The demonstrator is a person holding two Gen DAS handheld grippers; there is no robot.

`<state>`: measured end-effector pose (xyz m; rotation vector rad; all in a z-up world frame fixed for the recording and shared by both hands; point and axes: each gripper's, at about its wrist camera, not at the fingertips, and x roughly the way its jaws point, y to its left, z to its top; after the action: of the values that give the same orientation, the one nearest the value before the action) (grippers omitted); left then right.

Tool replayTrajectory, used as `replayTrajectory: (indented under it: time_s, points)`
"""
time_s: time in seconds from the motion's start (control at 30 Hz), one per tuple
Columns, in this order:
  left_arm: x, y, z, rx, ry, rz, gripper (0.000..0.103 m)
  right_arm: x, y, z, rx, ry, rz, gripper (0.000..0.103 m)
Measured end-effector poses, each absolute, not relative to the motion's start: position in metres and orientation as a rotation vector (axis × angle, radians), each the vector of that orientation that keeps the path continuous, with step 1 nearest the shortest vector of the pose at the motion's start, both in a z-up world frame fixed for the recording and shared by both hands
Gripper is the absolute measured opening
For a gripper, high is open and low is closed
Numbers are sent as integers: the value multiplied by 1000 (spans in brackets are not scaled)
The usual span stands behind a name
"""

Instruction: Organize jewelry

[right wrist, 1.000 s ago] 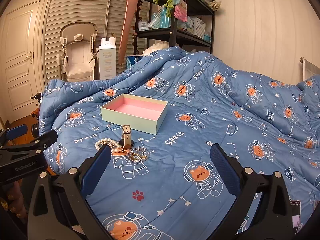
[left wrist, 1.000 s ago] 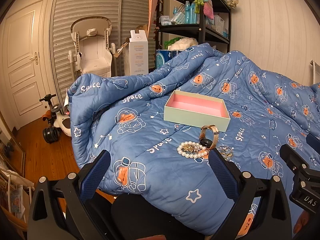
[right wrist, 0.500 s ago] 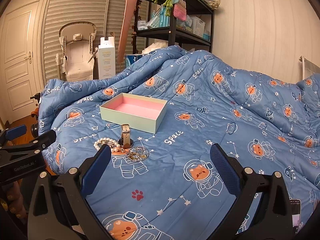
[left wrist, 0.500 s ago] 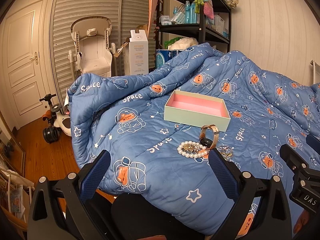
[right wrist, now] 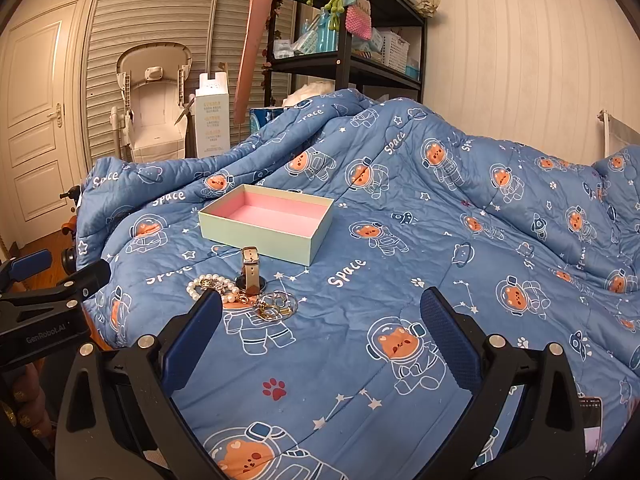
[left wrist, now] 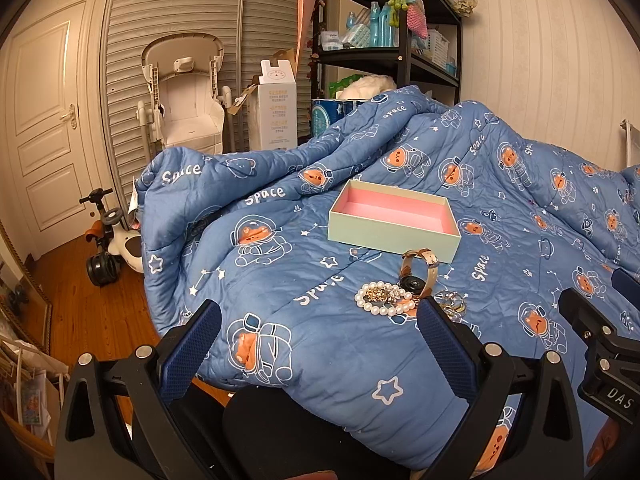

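Both our grippers, left and right, gape wide (nothing held). We judge the pearl bracelet best pinched singly, then lowered into the box.

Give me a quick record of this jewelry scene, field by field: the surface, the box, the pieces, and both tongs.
surface: blue space-print quilt
box: open mint box with pink lining, nothing visible inside
jewelry: pearl bracelet, watch with beige strap, gold rings cluster, grouped on the quilt in front of the box
left tongs: open, holding nothing
right tongs: open, holding nothing
progress: no piece in the box yet
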<state>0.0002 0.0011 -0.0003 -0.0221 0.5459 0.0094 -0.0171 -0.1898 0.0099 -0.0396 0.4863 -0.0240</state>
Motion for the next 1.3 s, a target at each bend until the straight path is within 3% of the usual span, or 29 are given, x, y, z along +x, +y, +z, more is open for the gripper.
replayTrajectory:
  time_s: [1.3]
  points:
    - [0, -5, -2, -16, 554, -2, 96, -17, -193, 7, -34, 500, -31, 98]
